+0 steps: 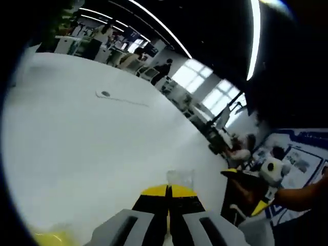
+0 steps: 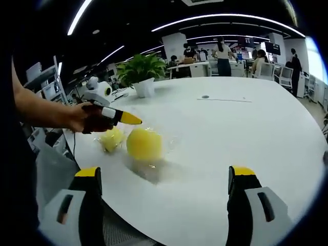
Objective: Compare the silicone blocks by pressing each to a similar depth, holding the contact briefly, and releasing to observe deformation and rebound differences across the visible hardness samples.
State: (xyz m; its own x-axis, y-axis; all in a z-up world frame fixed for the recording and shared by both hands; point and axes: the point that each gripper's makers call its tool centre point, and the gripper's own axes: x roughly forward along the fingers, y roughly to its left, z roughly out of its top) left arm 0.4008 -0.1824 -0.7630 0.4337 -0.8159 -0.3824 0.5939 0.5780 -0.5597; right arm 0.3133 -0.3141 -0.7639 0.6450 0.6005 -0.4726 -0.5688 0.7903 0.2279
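While the right tool (image 2: 166,177) gapes wide, two yellow silicone blocks (image 2: 144,143) just beyond, left tool (image 1: 168,191) closed nearby.

Two yellow silicone blocks (image 2: 144,144), side by side

It was a big open office. People (image 2: 224,53) sat at desks (image 2: 205,69) far behind a white table (image 2: 246,123). Long lights (image 2: 225,18) glowed above.
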